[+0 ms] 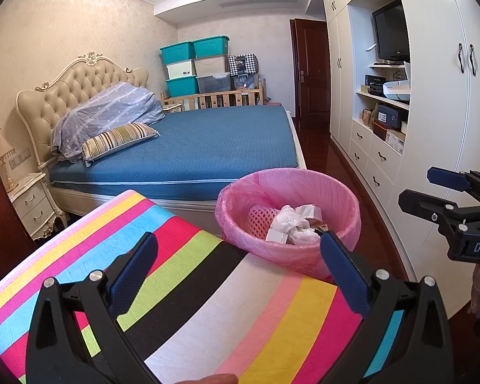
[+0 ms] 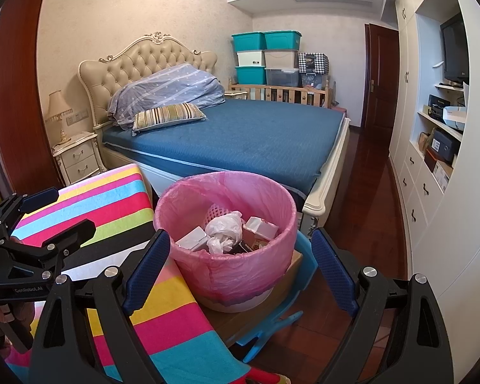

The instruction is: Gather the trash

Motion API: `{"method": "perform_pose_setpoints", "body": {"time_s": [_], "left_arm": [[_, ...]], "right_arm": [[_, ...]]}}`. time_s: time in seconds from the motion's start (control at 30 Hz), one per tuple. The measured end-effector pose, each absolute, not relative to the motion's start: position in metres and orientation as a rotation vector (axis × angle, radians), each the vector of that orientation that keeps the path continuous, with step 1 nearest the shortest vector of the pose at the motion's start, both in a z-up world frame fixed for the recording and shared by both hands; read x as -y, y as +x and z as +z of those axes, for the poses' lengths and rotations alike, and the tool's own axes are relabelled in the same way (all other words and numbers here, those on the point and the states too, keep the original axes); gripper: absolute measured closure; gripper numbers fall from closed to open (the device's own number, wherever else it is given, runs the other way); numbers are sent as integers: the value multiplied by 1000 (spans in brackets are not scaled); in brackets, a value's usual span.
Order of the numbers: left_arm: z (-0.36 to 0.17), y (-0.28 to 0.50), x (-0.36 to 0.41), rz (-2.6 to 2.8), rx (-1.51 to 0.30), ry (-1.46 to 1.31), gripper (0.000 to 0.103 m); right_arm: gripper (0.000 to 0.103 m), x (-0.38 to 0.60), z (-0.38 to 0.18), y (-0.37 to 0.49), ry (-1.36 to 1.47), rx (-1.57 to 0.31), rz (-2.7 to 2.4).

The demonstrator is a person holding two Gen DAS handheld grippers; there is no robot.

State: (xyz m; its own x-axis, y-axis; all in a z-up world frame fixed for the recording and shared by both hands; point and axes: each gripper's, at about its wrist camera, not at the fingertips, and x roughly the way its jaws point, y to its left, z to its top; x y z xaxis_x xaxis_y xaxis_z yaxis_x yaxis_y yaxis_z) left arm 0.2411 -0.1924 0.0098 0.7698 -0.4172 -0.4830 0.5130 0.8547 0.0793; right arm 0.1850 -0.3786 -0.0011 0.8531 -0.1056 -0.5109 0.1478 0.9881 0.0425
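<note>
- A pink-lined trash bin is seen beside a striped cloth surface — crumpled paper and small boxes (the trash) lie inside.
- The left gripper is held wide, empty, over the cloth.
- The right gripper is spread wide — nothing gripped.

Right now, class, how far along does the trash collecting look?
Done: the pink-lined bin already holds crumpled plastic and small boxes. In hand: nothing; the left gripper and right gripper are both open and empty. Left: no loose trash shows on the striped cloth or bed.
</note>
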Motion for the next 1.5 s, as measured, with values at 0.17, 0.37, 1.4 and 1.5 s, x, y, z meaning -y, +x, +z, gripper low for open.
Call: {"method": "perform_pose_setpoints", "body": {"time_s": [0.17,0.37,1.4,1.5], "left_arm": [[10,241,193,-508,-473,210,5],[7,241,192,-513,-474,207,5],[-3,247,194,-520,-489,197,5],[-3,247,194,-518,-489,197,5]], "right_arm": [[18,379,-1,185,81,-534,-134],[18,379,-1,185,82,-532,-134],[18,377,-8,185,87,-537,-135],[18,377,-9,186,87,-537,-134]]}}
